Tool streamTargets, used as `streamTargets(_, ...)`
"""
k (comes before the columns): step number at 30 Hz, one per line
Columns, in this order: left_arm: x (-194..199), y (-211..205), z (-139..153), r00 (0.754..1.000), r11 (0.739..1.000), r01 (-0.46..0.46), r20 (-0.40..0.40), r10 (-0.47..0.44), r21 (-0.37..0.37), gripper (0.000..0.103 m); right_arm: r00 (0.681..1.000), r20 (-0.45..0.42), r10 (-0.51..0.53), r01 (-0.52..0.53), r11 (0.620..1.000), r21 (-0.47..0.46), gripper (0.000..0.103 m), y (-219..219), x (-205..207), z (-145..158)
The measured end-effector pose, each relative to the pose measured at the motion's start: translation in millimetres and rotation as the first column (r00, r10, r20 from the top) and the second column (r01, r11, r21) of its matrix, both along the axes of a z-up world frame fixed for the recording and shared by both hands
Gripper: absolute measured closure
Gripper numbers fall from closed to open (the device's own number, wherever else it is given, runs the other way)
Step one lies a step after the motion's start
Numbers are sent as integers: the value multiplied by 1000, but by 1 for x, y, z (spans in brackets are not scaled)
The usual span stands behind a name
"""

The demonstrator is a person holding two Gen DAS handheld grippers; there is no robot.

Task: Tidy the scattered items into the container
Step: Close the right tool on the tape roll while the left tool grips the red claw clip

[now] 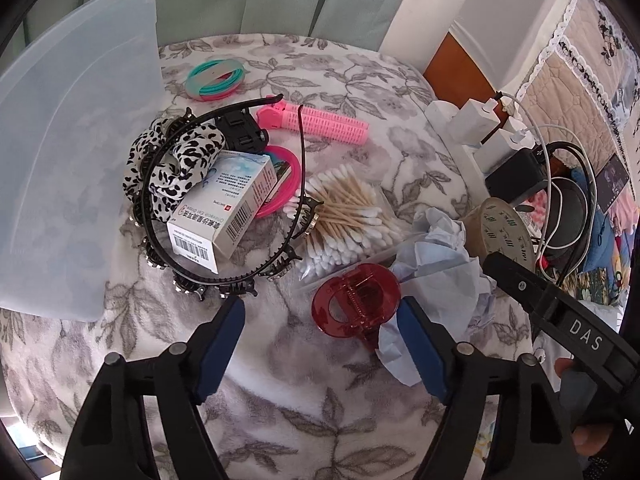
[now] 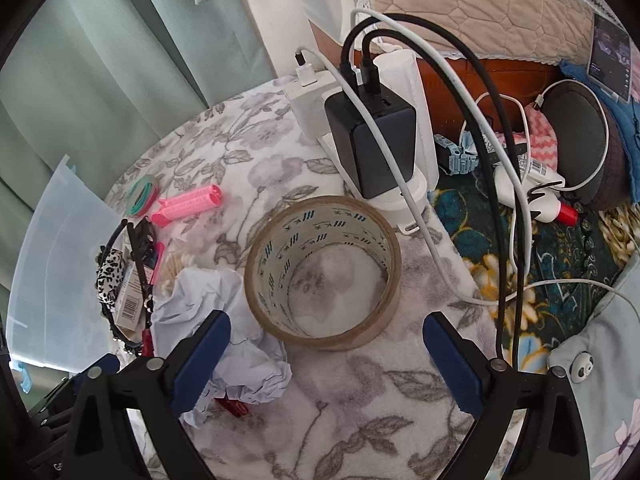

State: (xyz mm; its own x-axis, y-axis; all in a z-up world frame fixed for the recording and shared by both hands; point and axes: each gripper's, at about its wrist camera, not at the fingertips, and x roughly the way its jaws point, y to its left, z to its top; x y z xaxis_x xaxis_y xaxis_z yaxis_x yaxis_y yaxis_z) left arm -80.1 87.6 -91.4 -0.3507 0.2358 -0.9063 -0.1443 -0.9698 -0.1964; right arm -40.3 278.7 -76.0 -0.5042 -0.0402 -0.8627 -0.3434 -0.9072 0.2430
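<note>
A red hair claw [image 1: 356, 304] lies on the floral cloth between the blue pads of my left gripper [image 1: 320, 306]. The right pad is next to the claw and the left pad stands well clear, so the gripper is open. My right gripper [image 2: 326, 320] is open around the near side of a brown tape roll [image 2: 320, 272] that stands on its edge, with neither pad touching it. Crumpled pale paper [image 2: 224, 320] lies by its left finger. The translucent container [image 1: 60, 160] stands at the left. A boxed medicine [image 1: 224, 216], a black headband [image 1: 224, 268], a spotted scrunchie [image 1: 172, 160] and cotton swabs [image 1: 344, 216] lie in a pile.
Pink rollers [image 1: 320, 120] and teal and pink rings [image 1: 216, 80] lie further back. A power strip with chargers [image 2: 372, 140] and looping cables [image 2: 500, 200] borders the cloth on the right. Beyond it are a dark speaker [image 2: 580, 140] and assorted clutter.
</note>
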Motion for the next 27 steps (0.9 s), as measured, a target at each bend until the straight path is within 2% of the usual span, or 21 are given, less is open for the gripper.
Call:
streamTargets(8,-10,15,-13,999,999,32,36,-33,8,46,1000,18,0,0,1000,-9,6,6,-20,-10)
streamTargets(14,-10,20,-15,998,998,53,25,-53,33,58,999,35,-8,8,1000,-15,6,6,-30,-22)
streamTargets(27,1,13,-2,998,997,57,-27,-56,50,58,998,39,-47,49,997,-60,8,9,-24,-20)
